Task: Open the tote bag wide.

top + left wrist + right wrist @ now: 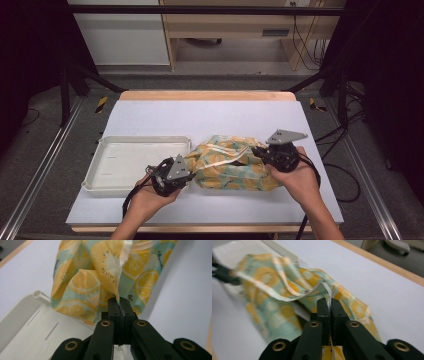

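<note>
Between our two grippers, the lemon-print bag (231, 164) lies crumpled on the white table cover (210, 117), its long axis running left to right. Our left gripper (189, 173) is clamped tight on its left edge, our right gripper (256, 150) pinching its top rim. Just left sits a cream tray (107, 172), touching the bag's corner. Open cover stretches beyond toward the far wooden edge (207, 95).
</note>
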`<state>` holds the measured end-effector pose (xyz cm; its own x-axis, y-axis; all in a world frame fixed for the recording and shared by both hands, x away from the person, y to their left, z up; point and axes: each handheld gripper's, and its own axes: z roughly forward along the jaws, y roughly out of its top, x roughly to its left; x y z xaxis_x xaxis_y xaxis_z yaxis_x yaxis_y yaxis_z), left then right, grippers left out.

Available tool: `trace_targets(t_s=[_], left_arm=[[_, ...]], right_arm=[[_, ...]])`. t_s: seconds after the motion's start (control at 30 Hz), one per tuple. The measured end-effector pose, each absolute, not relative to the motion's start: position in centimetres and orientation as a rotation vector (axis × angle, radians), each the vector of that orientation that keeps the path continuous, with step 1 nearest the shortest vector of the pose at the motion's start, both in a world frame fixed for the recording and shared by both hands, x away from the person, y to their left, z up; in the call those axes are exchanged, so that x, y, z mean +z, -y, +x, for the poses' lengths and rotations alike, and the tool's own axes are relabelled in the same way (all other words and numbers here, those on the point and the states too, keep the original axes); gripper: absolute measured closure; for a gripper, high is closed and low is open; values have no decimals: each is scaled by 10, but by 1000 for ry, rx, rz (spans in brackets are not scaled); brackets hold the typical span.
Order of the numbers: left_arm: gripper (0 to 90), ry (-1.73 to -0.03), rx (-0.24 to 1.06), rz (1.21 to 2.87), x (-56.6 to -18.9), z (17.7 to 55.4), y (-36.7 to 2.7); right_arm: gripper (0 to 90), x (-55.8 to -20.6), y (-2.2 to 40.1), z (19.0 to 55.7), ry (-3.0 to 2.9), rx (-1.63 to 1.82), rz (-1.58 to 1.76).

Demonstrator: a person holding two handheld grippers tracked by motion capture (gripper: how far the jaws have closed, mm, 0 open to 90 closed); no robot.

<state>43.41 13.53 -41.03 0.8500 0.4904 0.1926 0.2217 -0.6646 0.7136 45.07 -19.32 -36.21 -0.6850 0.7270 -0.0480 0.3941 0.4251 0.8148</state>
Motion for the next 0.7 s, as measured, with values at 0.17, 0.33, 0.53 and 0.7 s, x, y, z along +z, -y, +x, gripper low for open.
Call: trace_targets(t_s=[0.17,0.33,0.53,0.7], left_arm=[[900,-582,551,2253,-413,441,-138],[900,-648,626,2172,-415,444,-142],[900,-674,675,2084,-407,442,-151],[900,-673,638,2058,-404,442,-155]], right_arm=[[899,-374,197,391,-2289,1294,859],[900,-404,192,366,-2377,1245,830],[900,-434,194,371,-2403,1181,906],[900,-444,200,376,-2404,1144,935]])
